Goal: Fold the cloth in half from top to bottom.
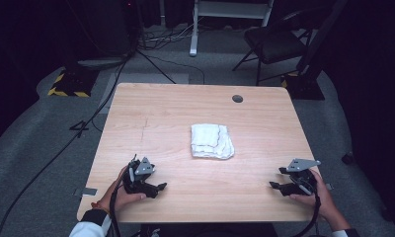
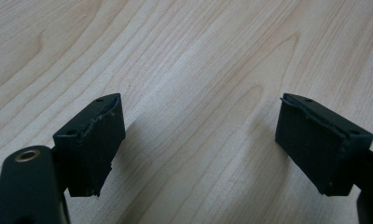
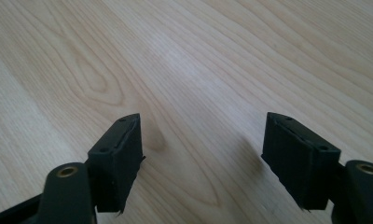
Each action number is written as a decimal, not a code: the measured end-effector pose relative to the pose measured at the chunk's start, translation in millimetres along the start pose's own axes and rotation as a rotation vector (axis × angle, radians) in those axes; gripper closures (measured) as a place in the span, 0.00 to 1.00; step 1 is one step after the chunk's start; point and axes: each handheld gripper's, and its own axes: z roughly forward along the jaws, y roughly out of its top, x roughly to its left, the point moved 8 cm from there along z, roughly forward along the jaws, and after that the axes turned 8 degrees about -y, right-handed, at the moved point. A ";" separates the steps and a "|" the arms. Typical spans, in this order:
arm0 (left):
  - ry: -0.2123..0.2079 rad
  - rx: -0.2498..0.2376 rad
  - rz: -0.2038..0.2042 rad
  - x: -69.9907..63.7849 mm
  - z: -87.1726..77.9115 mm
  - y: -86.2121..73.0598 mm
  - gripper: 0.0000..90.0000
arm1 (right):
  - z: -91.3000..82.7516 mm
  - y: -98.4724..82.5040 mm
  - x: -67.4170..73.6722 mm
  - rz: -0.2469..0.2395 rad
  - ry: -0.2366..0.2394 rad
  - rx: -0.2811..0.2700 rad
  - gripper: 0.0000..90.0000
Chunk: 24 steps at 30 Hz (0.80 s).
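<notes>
A folded white towel (image 1: pixel 211 141) lies flat near the middle of the wooden table (image 1: pixel 161 113). My left gripper (image 1: pixel 158 174) rests low at the front left, held by a hand, well short of the towel. Its jaws stand wide apart over bare wood in the left gripper view (image 2: pixel 198 135), with nothing between them. My right gripper (image 1: pixel 277 178) sits at the front right, also apart from the towel. In the right gripper view (image 3: pixel 201 149) its jaws are spread open above bare wood, holding nothing.
A round cable hole (image 1: pixel 237 98) sits near the table's far edge. Beyond the table stand a dark folding chair (image 1: pixel 274 42), a white frame leg (image 1: pixel 193 29) and cables on the grey floor (image 1: pixel 47 148).
</notes>
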 end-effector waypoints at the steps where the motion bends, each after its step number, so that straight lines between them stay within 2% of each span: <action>1: 0.000 0.000 0.000 0.0 0.0 0.0 0.18 | -0.5 -2.4 -1.6 0.012 -0.003 -0.002 0.32; 6: 0.000 0.000 0.000 0.0 0.0 0.0 0.18 | -3.5 -14.4 -11.6 0.075 -0.010 -0.020 0.28; 10: 0.000 0.000 0.000 0.0 0.0 0.0 0.18 | -3.9 -21.6 -15.5 0.113 -0.035 -0.105 0.24; 24: 0.000 0.001 -0.003 -0.3 0.3 0.1 0.18 | -4.3 -22.9 -16.6 0.131 -0.058 -0.107 0.23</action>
